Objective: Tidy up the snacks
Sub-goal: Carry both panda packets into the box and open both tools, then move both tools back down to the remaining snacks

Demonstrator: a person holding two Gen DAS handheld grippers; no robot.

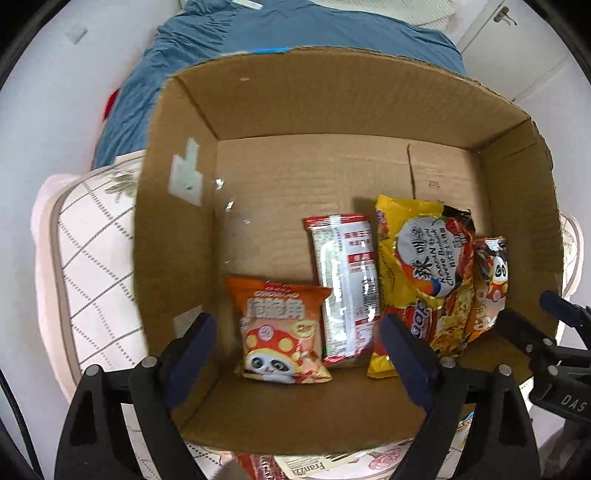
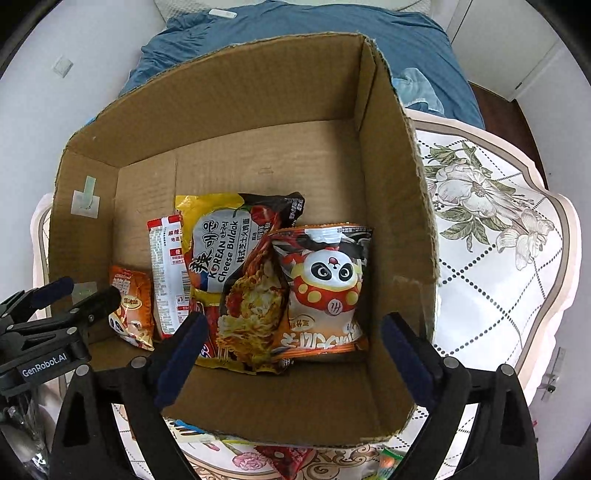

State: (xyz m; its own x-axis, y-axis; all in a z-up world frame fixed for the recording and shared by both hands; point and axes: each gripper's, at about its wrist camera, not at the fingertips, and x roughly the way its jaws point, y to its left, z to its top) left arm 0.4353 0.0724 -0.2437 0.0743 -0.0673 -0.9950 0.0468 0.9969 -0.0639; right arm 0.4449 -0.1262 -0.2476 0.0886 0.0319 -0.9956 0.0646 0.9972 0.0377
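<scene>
Currently: left gripper (image 1: 299, 354) and right gripper (image 2: 293, 352) held wide, empty | cardboard box (image 1: 332, 110): four packets at 6 o'clock | risk: near wall snagged on re-entry.

We see a table (image 2: 517, 236) with a white cloth printed in a dotted diamond grid and pale flowers with green leaves. Behind the table lies a rumpled blue blanket (image 2: 295, 26), with a small light-blue cloth (image 2: 417, 90) bunched just at the table's far right edge. Beyond the blanket, a white wall (image 1: 48, 92) carries 1 small square switch plate (image 2: 62, 66), up and left of the table.
</scene>
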